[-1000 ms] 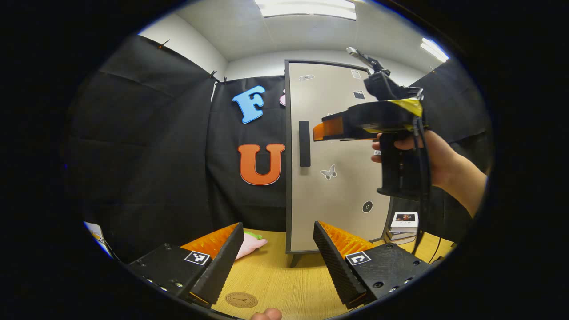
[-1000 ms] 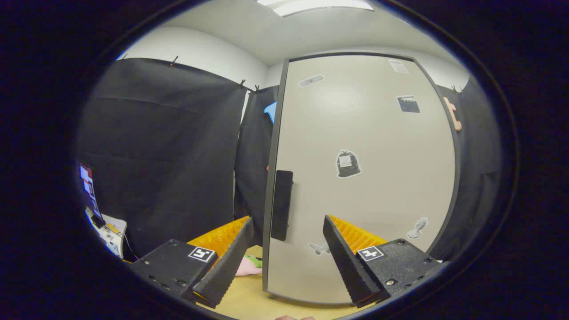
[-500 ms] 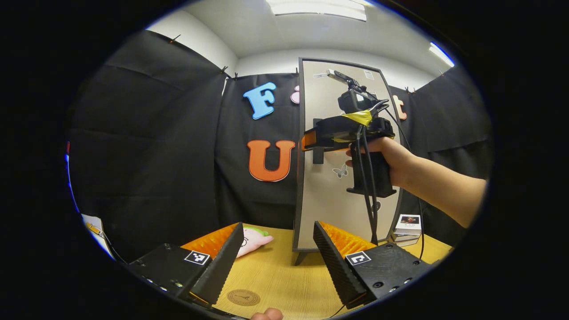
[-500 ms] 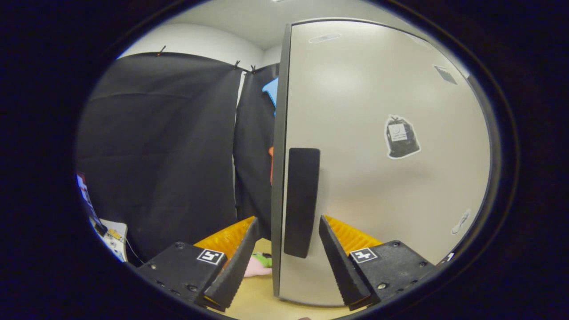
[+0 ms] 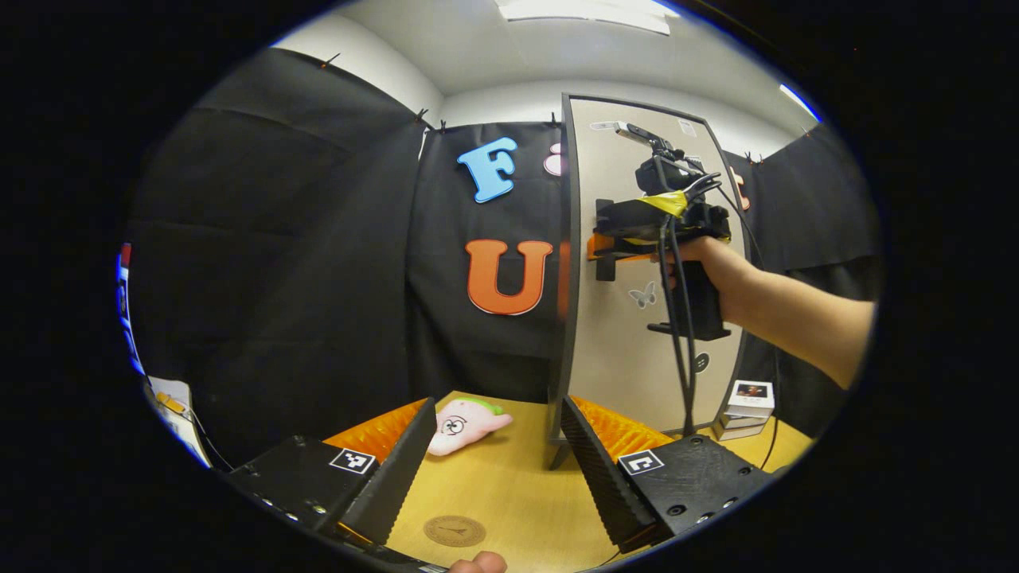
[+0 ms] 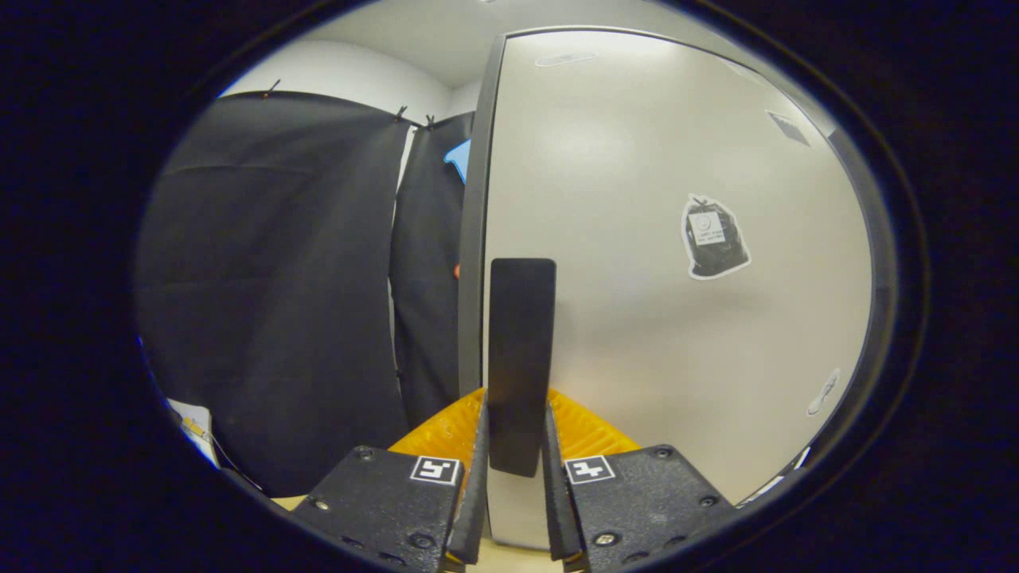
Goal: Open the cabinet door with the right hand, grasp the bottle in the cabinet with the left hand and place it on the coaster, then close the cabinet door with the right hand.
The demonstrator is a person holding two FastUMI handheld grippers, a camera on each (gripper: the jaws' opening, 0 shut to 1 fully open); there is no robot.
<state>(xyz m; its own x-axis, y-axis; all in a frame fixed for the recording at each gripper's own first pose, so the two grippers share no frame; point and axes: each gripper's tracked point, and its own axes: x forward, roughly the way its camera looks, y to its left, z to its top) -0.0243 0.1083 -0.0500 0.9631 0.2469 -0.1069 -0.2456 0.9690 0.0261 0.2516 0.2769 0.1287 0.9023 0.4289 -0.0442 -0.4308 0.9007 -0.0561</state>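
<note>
A tall beige cabinet (image 5: 629,318) with a dark frame stands on the wooden table (image 5: 509,493); its door (image 6: 661,278) is closed and hides whatever is inside. The black vertical door handle (image 6: 519,358) sits between the fingers of my right gripper (image 6: 514,469), which is shut on it. In the left gripper view a hand (image 5: 708,263) holds that right gripper (image 5: 601,247) against the handle. My left gripper (image 5: 497,469) hovers open over the table with nothing between its fingers. A round brown coaster (image 5: 454,531) lies on the table just below it.
A pink plush toy (image 5: 462,422) lies on the table left of the cabinet. A small stack of boxes (image 5: 744,406) sits to the cabinet's right. Cables hang from the right gripper down to the table. Papers (image 5: 171,406) lie at the far left.
My right gripper moved up to the cabinet door and its fingers closed on the black handle. The left gripper drew back a little, so the cabinet looks smaller and farther right.
</note>
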